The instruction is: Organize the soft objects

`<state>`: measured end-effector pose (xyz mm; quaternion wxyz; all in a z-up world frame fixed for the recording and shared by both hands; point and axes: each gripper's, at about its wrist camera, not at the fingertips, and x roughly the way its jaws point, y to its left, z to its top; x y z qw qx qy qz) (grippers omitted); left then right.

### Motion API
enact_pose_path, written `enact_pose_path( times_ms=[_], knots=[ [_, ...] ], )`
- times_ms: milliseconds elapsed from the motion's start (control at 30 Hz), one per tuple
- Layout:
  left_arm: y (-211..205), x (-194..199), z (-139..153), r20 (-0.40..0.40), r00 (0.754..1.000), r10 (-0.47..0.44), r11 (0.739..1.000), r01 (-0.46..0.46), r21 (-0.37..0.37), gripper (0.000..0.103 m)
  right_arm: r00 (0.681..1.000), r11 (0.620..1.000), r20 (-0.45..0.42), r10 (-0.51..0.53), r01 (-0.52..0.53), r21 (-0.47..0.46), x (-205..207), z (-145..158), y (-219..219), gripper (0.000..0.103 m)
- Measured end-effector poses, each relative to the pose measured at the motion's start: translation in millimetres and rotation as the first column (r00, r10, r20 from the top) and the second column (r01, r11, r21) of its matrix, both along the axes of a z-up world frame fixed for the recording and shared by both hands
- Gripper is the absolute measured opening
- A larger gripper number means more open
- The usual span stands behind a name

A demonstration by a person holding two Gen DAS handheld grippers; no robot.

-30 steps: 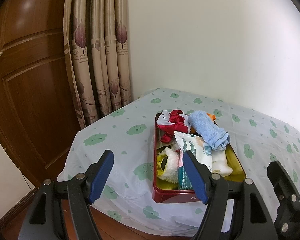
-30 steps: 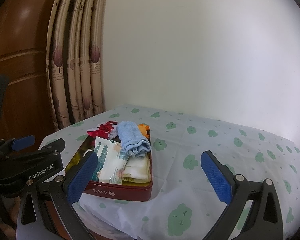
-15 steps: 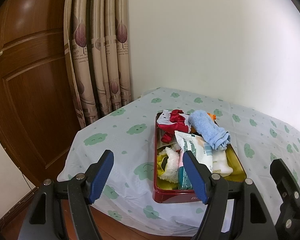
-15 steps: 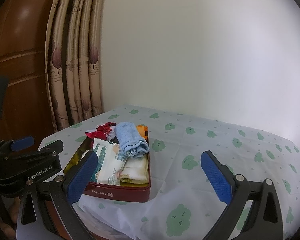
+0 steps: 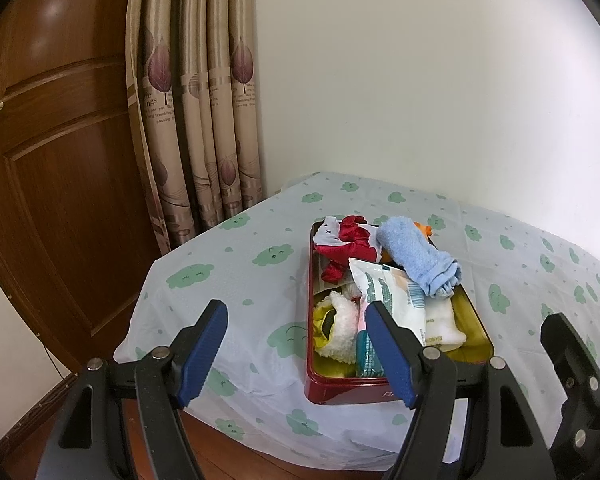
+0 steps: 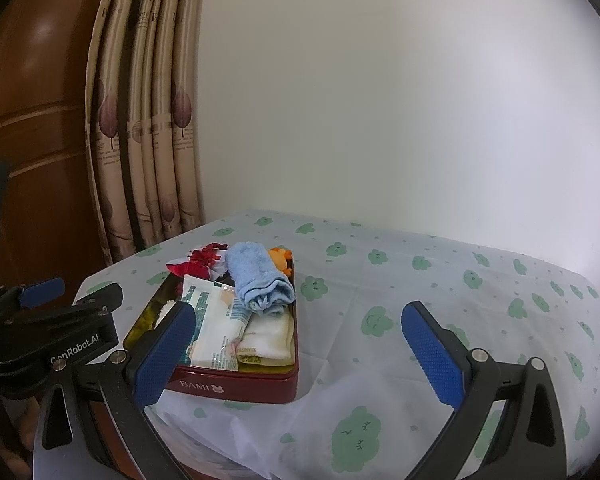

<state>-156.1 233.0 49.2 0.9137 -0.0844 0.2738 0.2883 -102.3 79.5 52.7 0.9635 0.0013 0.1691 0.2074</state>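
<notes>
A red tin stands on the near part of the table, heaped with soft things. A rolled blue towel lies on top, over a white wipes packet and a folded white cloth. Red fabric and an orange toy sit at the far end, a fluffy white item at the left. My left gripper hovers open just short of the tin, holding nothing. In the right wrist view my right gripper is open and holds nothing, with the tin and towel ahead on its left.
A cloth with green cloud prints covers the table and hangs over its near edge. A brown wooden door and beige curtains stand to the left, a white wall behind. The left gripper shows at the right view's left edge.
</notes>
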Motion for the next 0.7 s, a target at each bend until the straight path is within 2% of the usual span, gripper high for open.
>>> enact_pose_path(
  times_ms=[267, 467, 700],
  knots=[
    [0.3, 1.1, -1.5, -0.012, 1.0, -0.003, 1.0, 0.003, -0.005, 0.077, 1.0, 1.0, -0.018, -0.003, 0.003, 0.007, 2.6, -1.8, -0.9, 0.102],
    [-0.2, 4.0, -8.0, -0.032, 0.999, -0.018, 0.999, 0.017, -0.03, 0.087, 1.0, 1.0, -0.022, -0.004, 0.004, 0.005, 3.2, -3.0, -2.3, 0.102],
    [-7.0, -4.1, 0.4, 0.032, 0.999, -0.008, 1.0, 0.008, 0.007, 0.089, 0.999, 1.0, -0.029, -0.019, 0.02, 0.019, 7.7, -3.7, -12.4, 0.102]
  ],
)
